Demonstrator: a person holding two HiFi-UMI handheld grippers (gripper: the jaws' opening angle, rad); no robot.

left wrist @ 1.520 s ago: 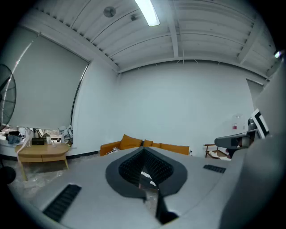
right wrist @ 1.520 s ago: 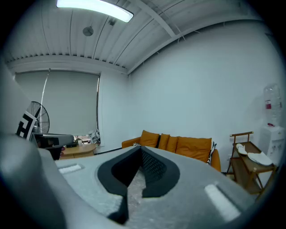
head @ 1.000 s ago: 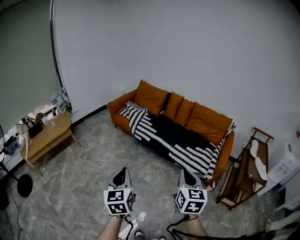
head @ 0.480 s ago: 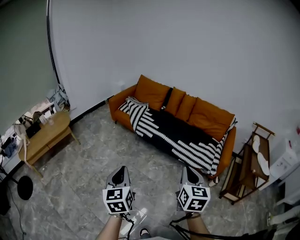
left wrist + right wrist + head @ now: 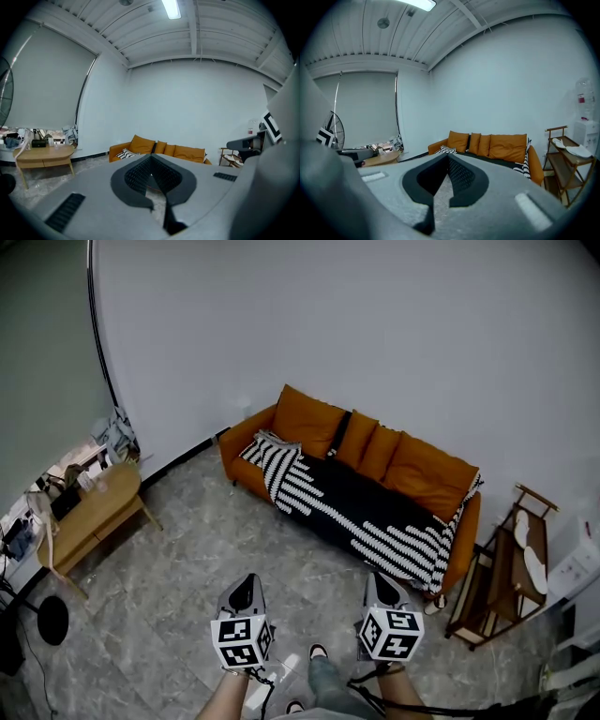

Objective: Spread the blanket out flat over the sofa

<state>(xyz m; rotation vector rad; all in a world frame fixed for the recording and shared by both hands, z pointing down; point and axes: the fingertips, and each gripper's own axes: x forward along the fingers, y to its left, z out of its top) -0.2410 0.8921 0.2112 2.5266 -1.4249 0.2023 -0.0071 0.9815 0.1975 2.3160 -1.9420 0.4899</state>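
Centre right of the head view: blanket [image 5: 366, 512] lies along the sofa [image 5: 427, 476] seat, bunched at its left end. Lower centre: left hand-held gripper [image 5: 245, 583] and right hand-held gripper [image 5: 379, 581] both closed, empty, well apart from it. Risk: pinching the bunch off-corner could drag the blanket floorward.

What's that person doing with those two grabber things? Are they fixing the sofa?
A person holds a left gripper and a right gripper out over the floor. Both are shut and empty. The person stands well back from the orange sofa. The striped blanket lies along the seat, a bit bunched at the left end, and nothing is touching it right now.
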